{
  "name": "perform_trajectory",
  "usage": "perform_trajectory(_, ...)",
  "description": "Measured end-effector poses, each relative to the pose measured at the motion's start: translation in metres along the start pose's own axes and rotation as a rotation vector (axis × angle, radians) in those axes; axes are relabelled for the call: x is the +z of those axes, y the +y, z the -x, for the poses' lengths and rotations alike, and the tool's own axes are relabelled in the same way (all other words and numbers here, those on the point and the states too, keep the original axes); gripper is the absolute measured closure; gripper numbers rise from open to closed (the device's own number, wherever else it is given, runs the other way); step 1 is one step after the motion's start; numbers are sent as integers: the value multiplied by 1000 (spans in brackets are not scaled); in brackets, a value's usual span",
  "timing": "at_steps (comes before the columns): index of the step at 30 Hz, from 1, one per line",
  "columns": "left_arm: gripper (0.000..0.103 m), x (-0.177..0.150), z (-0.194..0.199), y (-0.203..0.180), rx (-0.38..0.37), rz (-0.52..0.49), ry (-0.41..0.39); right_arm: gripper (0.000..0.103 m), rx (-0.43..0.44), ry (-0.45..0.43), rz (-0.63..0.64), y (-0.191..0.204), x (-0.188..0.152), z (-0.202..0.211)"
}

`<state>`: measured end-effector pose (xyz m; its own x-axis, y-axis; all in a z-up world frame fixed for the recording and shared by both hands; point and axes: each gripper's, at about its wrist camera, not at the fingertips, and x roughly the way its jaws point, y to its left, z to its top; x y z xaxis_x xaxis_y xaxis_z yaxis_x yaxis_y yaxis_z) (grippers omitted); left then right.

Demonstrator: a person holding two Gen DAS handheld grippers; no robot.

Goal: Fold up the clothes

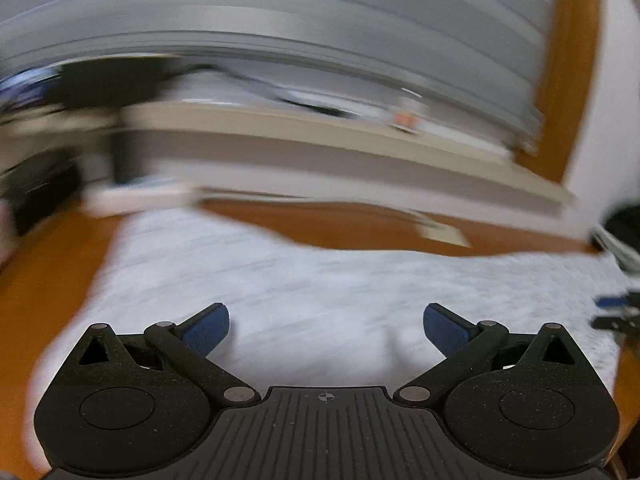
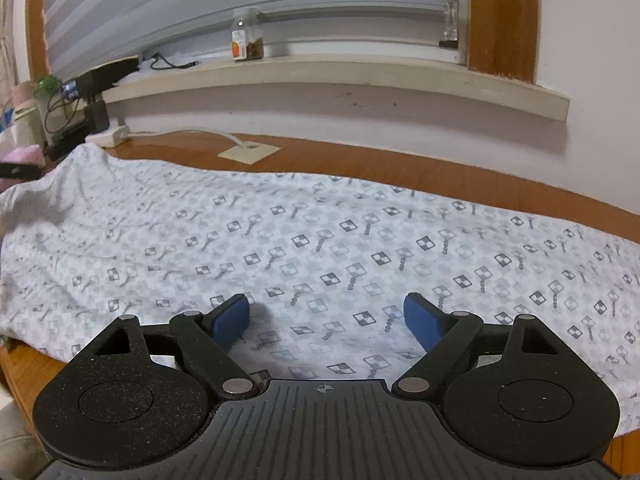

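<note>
Now the patterned garment [image 2: 320, 240] is seen spread flat across the wooden table [image 2: 400, 172], a white cloth printed with small grey checkered squares, lightly wrinkled toward its left end. Over its near edge the right gripper [image 2: 326, 316] is held, angled downward, its blue pads [image 2: 232, 316] set wide apart; nothing is caught between them, only the cloth lying below. From the left wrist view the same cloth [image 1: 320, 300] is shown heavily blurred, and the left gripper [image 1: 326, 330] is poised above it with its own blue pads [image 1: 208, 330] spread wide and nothing gripped. At the far right edge of that view part of the other gripper can be made out.

Beyond the garment, a pale square plate [image 2: 248, 152] with a white cable is set into the tabletop near the wall. A window ledge [image 2: 360, 76] is carried above, with a clear bottle [image 2: 248, 34] stood on it before grey blinds [image 2: 200, 0]. Dark electronics and cables [image 2: 92, 92] are piled at the left.
</note>
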<state>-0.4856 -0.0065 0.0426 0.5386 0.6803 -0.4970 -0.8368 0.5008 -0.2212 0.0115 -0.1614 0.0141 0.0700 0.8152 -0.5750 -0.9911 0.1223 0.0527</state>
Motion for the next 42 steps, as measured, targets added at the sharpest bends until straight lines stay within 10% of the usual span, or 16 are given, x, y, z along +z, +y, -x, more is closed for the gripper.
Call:
perform_trajectory(4,1,-18,48,61,41,155,-63,19,-10,-19,-16,-2,-1,2)
perform_trajectory(10,6,-16,53,74,153,100,-36,19,-7,-17,-21,-3,0,1)
perform_trajectory(15,34,-21,30,70,162,63,6,19,-4,-22,-28,-4,0,2)
perform_trajectory(20,85,-17,26,65,161,12,-37,19,2,-18,-35,-5,0,1)
perform_trajectory(24,78,2,46,72,162,35,-89,19,-1,-7,-32,-4,0,0)
perform_trajectory(26,54,3,42,74,222,-6,-19,19,-1,-4,-26,-3,-1,-1)
perform_trajectory(35,0,10,44,55,202,-45,-72,19,2,-5,-25,-7,-2,0)
perform_trajectory(42,0,26,-3,2,78,-77,-80,19,7,-13,-32,-8,-2,1)
